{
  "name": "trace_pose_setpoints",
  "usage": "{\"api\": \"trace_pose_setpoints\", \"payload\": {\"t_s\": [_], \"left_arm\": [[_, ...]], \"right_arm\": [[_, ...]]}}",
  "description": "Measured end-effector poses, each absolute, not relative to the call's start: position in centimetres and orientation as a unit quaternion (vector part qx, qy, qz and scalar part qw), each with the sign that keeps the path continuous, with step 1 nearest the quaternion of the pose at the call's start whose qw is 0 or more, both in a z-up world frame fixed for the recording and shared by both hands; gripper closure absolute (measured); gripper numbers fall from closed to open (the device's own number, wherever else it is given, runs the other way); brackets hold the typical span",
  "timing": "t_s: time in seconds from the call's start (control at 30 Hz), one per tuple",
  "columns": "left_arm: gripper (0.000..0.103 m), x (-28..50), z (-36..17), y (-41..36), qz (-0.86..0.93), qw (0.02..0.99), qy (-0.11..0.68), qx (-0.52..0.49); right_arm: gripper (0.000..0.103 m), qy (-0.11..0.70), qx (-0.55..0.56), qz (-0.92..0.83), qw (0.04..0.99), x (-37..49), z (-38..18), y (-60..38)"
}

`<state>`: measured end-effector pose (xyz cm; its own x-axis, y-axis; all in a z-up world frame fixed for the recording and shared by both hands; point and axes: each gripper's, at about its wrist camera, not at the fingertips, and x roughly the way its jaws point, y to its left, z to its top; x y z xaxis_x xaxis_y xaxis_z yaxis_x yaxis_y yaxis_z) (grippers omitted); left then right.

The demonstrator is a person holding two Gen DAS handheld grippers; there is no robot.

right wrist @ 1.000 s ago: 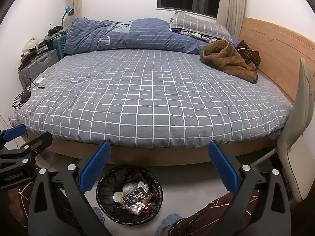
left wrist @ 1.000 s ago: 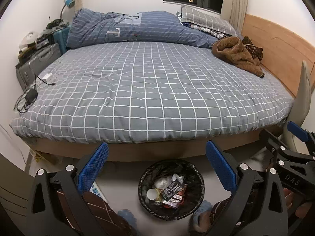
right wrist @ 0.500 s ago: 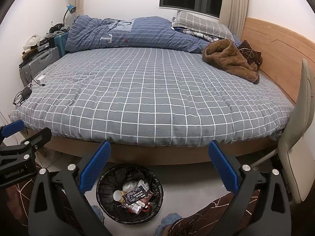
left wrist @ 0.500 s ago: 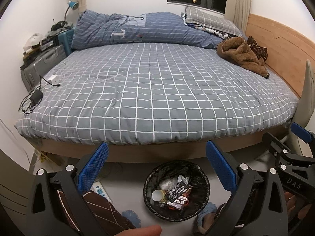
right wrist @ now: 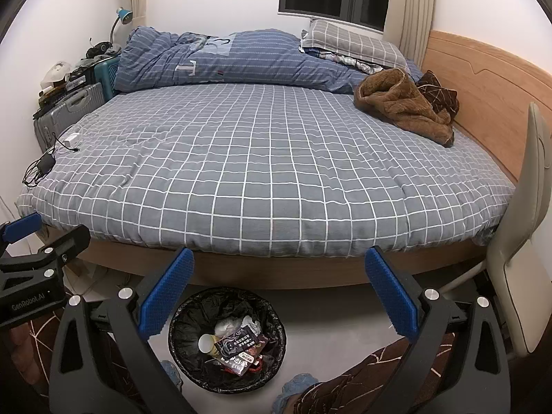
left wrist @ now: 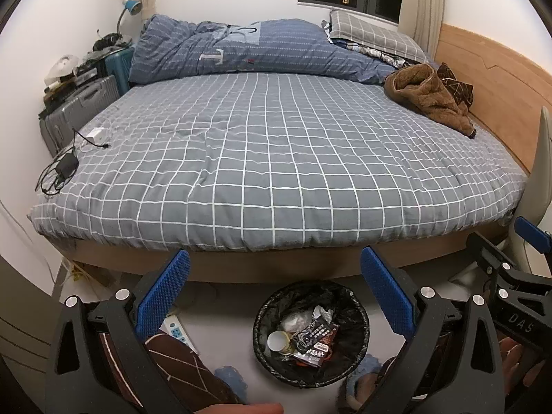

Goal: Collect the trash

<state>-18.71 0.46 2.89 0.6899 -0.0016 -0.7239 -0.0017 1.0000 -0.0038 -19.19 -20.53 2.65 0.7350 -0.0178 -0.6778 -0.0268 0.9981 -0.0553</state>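
A round black-lined trash bin (left wrist: 357, 314) (right wrist: 179, 327) stands on the floor in front of the bed. It holds a dark snack wrapper (left wrist: 315, 339) (right wrist: 238, 343), a paper cup (left wrist: 276, 341) (right wrist: 205, 343) and crumpled white tissue (right wrist: 229, 326). My left gripper (left wrist: 274, 296) is open and empty, held above and in front of the bin. My right gripper (right wrist: 277, 293) is open and empty, beside the left one, above the bin's right side. Each gripper shows at the edge of the other's view.
A bed with a grey checked cover (left wrist: 276, 158) fills the middle. A brown fleece garment (left wrist: 427, 98), a blue duvet (left wrist: 241, 48), chargers and cables (left wrist: 65, 165) lie on it. Suitcases (left wrist: 79, 103) stand left, a chair (right wrist: 517, 269) right. My legs and slippers are below.
Both grippers have drifted slightly, so the bed and bin shift a little in view. Both stay open and empty; the bin's contents are unchanged.
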Motion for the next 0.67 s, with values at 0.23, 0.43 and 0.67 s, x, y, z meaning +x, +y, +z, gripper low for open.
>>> {"api": "trace_pose_setpoints", "payload": {"t_s": [0.23, 0.43, 0.67], "left_arm": [[0.006, -18.77, 2.63, 0.6, 0.002, 0.918, 0.397, 0.0], [0.006, -18.78, 2.64, 0.4, -0.011, 0.916, 0.401, -0.003], [0.006, -18.83, 2.61, 0.24, -0.014, 0.917, 0.399, -0.003]], "right_arm": [[0.008, 0.364, -0.029, 0.001, 0.931, -19.16, 2.64, -20.52], [0.008, 0.364, -0.028, 0.003, 0.931, -19.15, 2.63, -20.53], [0.008, 0.364, -0.027, 0.002, 0.931, -19.26, 2.69, -20.47]]}}
